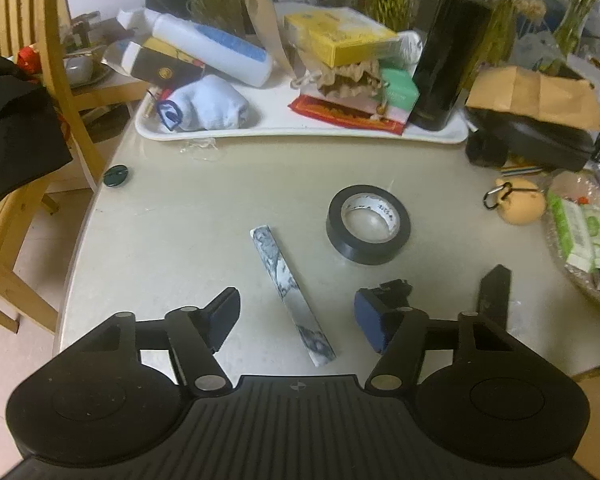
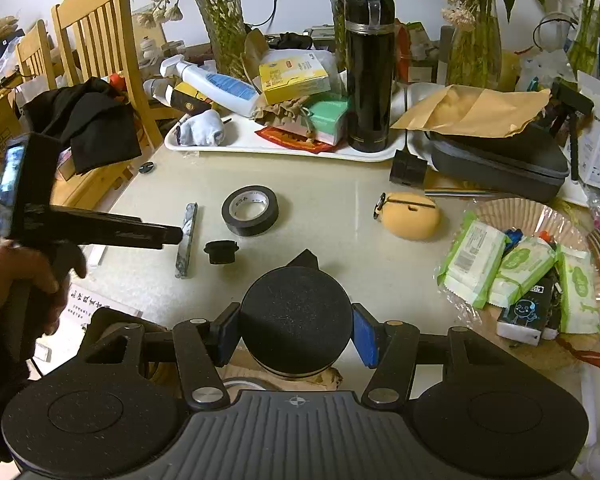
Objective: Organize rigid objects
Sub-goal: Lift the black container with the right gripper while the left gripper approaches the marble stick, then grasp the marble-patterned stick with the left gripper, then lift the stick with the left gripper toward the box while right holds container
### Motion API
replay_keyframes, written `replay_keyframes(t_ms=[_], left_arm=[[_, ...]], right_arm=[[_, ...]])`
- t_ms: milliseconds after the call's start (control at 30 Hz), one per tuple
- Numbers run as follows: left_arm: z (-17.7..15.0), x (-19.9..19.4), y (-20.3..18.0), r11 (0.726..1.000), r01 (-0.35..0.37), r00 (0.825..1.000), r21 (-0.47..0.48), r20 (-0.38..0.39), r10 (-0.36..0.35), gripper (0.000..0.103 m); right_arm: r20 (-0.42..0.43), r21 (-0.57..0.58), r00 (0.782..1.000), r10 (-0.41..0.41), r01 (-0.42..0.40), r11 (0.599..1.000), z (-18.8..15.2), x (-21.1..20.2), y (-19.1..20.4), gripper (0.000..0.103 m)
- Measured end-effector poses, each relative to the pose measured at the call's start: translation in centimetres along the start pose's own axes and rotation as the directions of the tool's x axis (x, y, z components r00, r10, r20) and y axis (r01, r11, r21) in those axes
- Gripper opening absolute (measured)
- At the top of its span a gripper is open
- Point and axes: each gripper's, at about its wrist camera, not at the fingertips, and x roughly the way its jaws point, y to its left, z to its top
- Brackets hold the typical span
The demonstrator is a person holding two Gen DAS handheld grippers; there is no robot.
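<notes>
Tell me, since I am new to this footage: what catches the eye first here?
The right gripper is clamped on a round black lid-like object near the table's front edge. The left gripper straddles a marbled grey bar without touching it, beside a roll of black tape. Behind, a tall black flask stands on a cluttered white tray.

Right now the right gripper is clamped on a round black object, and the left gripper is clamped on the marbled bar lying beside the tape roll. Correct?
Not quite. In the left wrist view the left gripper is open: the marbled bar lies on the table between its fingers, untouched. The rest holds: the right gripper is clamped on the round black object, and the tape roll lies beside the bar.
</notes>
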Motion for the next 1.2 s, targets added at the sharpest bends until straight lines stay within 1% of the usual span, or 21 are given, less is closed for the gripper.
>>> replay_keyframes(t_ms=[100,200,267,367,400,467,500,533,567,600,633,667,700,733,767,800,867,933,967,1033,1200], left_arm=[[0.4,1.5,0.1,1.0,-0.008,1.0,0.003,-0.024,0.008,0.058],[0.6,2.6,0.3,1.0,-0.015,0.999,-0.002,-0.049,0.015,0.048],[0.7,3.3,0.3,1.0,-0.023,0.998,0.002,-0.064,0.023,0.047],[0.9,4.2,0.2,0.999,-0.036,0.995,0.014,-0.089,0.037,0.035],[0.7,4.4,0.3,1.0,-0.021,0.996,0.014,-0.084,0.022,0.029],[-0.4,4.1,0.5,1.0,-0.023,1.0,0.014,-0.02,0.023,0.025],[-1.0,3.9,0.4,0.998,-0.035,0.999,0.044,0.01,0.034,0.023],[-1.5,3.8,0.6,0.998,-0.029,0.999,0.055,0.037,0.027,0.023],[-2.1,3.6,0.9,0.999,-0.019,0.998,0.031,0.061,0.017,0.022],[-2.1,3.6,1.0,1.0,-0.02,0.998,0.017,0.062,0.019,0.021],[-1.7,3.6,0.7,0.999,-0.036,0.998,0.03,0.047,0.035,0.02],[-1.6,3.7,0.4,0.998,-0.048,0.998,0.038,0.036,0.047,0.02],[-1.5,3.7,0.2,0.997,-0.059,0.998,0.046,0.031,0.058,0.02],[-1.5,3.6,0.0,0.996,-0.067,0.997,0.061,0.029,0.065,0.02],[-1.6,3.6,0.0,0.995,-0.069,0.997,0.069,0.029,0.068,0.02],[-1.6,3.7,0.1,0.996,-0.067,0.997,0.065,0.028,0.065,0.02],[-1.4,3.7,0.2,0.996,-0.06,0.998,0.066,0.022,0.059,0.02],[-1.2,3.9,0.4,0.997,-0.049,0.999,0.059,0.014,0.048,0.019],[-1.1,3.9,0.6,0.997,-0.045,0.999,0.055,0.012,0.045,0.016],[-1.1,3.9,0.7,0.997,-0.043,0.999,0.062,0.011,0.042,0.015],[-1.1,3.5,1.0,0.996,-0.055,0.998,0.065,0.007,0.054,0.015]], right_arm=[[0.0,0.002,1.0,0.0,0.0,1.0,0.0,0.0,0.0,0.06],[-0.003,0.001,1.0,0.0,0.0,1.0,0.0,0.1,0.0,0.06],[-0.002,0.001,1.0,0.0,0.0,1.0,0.1,0.1,0.0,0.06],[0.003,0.002,1.0,0.001,-0.001,1.0,0.2,0.0,-0.1,0.06],[0.005,0.004,1.0,0.001,-0.001,1.0,0.3,0.0,-0.1,0.06],[0.005,0.006,1.0,0.003,-0.003,1.0,0.2,0.1,-0.3,0.06],[0.003,0.008,1.0,0.002,-0.003,1.0,0.1,0.1,-0.5,0.06],[-0.008,0.019,1.0,-0.008,0.008,1.0,0.1,0.3,-0.7,0.06],[-0.006,0.028,1.0,-0.015,0.015,0.999,0.0,0.2,-1.0,0.06],[0.005,0.029,1.0,-0.007,0.007,1.0,-0.2,0.0,-1.5,0.06],[-0.003,0.028,1.0,-0.002,0.002,1.0,-0.5,0.1,-2.2,0.06],[-0.032,0.044,0.999,-0.021,0.023,0.999,-0.7,0.4,-2.8,0.06],[-0.058,0.08,0.997,-0.059,0.063,0.995,-0.6,0.6,-3.4,0.06],[-0.067,0.12,0.994,-0.085,0.092,0.988,-0.4,0.6,-3.8,0.06],[-0.054,0.139,0.996,-0.075,0.082,0.987,0.0,0.2,-4.0,0.06],[-0.029,0.134,0.998,-0.047,0.05,0.99,0.3,-0.2,-3.7,0.06],[0.006,0.099,1.0,-0.005,0.004,0.995,0.6,-0.9,-3.0,0.06],[-0.005,0.068,1.0,-0.011,0.011,0.998,0.4,-0.6,-2.3,0.06],[-0.012,0.066,1.0,-0.014,0.014,0.998,0.3,-0.4,-2.3,0.06],[-0.027,0.067,1.0,-0.01,0.011,0.998,0.2,-0.2,-2.2,0.06],[-0.003,0.061,1.0,-0.014,0.014,0.998,0.4,-0.6,-2.0,0.06]])
